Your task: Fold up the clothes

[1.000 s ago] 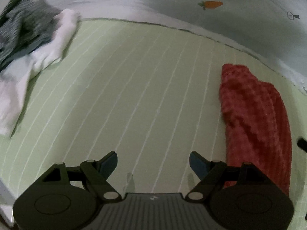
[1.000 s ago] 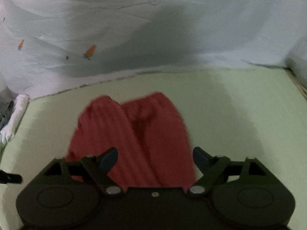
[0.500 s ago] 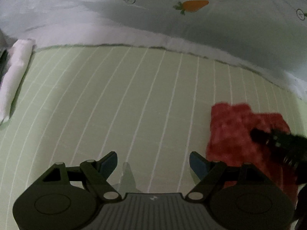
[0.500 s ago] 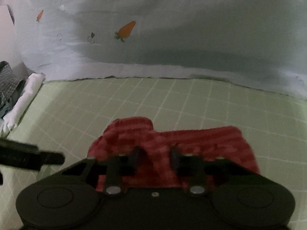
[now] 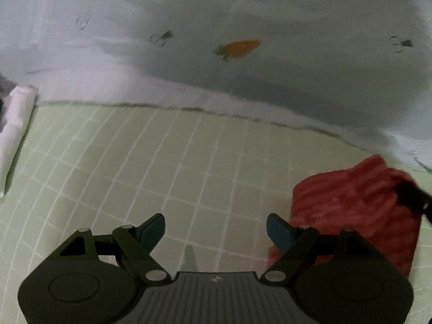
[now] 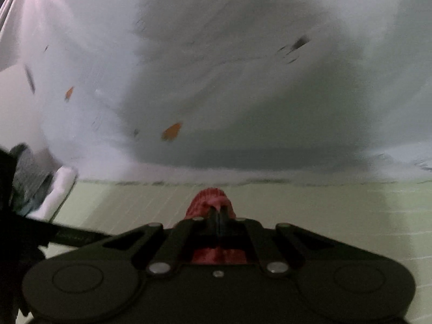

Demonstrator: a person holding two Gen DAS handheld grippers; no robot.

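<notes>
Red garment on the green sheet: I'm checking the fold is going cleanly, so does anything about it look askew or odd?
The red garment is bunched, not flat. The right gripper is shut on a pinched ridge of it, while the left gripper is open over the bare green sheet beside it.

A light green mat (image 5: 140,167) with thin white lines is spread flat. At its far edge a pale sheet (image 5: 270,13) printed with little carrots is seen. White cloth (image 5: 14,124) is laid on the mat's left side.
</notes>
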